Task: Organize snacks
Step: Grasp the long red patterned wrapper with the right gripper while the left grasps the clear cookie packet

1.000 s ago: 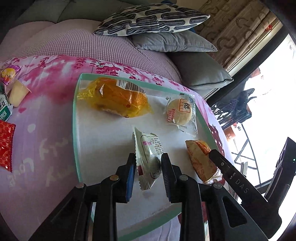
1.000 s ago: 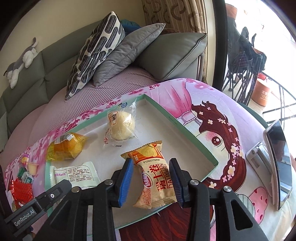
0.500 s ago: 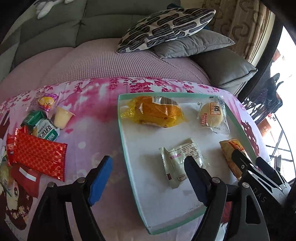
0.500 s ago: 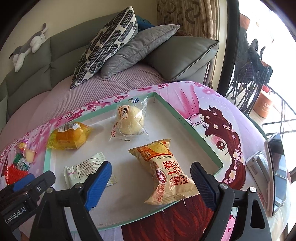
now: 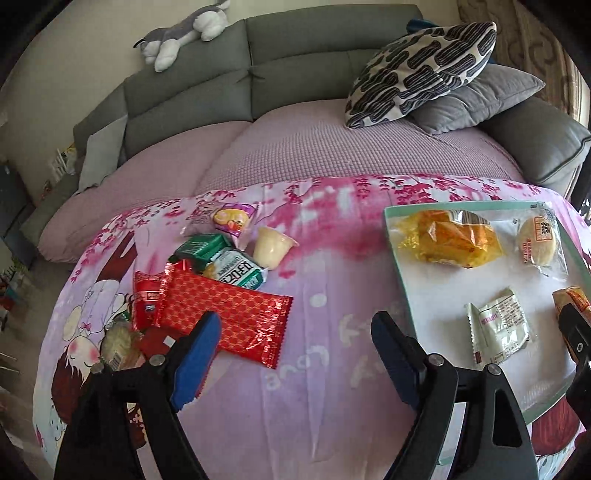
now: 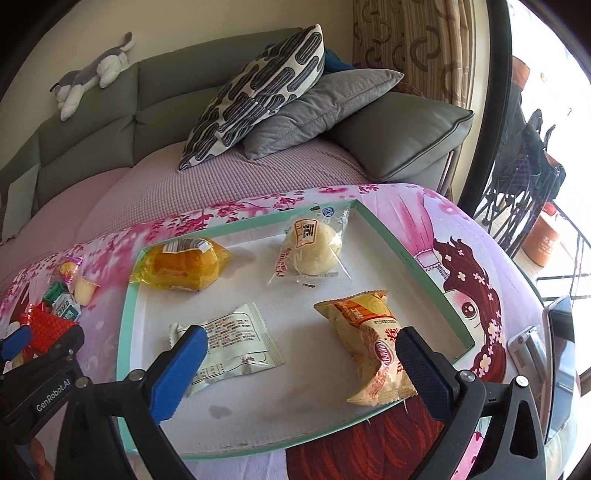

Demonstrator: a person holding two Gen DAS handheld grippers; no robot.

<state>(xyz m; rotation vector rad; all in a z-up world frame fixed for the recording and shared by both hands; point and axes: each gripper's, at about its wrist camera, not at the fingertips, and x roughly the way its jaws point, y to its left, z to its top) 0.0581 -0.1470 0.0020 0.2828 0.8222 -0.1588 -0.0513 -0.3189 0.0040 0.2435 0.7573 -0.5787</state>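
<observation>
A mint-rimmed white tray (image 6: 240,228) holds a yellow cake packet (image 6: 181,267), a round bun in clear wrap (image 6: 312,249), a pale sachet (image 6: 229,339) and an orange bread packet (image 6: 373,343). My right gripper (image 6: 301,336) hovers over the tray's near half. Its jaws are opening; sachet and orange packet lie below them, untouched. My left gripper (image 5: 293,325) stands open over the pink tablecloth, left of the tray (image 5: 397,258). Just beyond its left finger lies a red packet (image 5: 225,314). Behind that are a green-white packet (image 5: 240,273) and a jelly cup (image 5: 273,245).
A phone on a stand (image 6: 557,369) sits at the table's right edge. A grey sofa with patterned and grey pillows (image 6: 258,92) runs behind the table, with a plush toy (image 5: 181,33) on its back. More wrapped snacks lie at the pile's near left.
Both grippers let go of their packets and opened wide. The left one swung left, from the sachet in the tray to the tablecloth beside the snack pile. The right one drew back slightly.
</observation>
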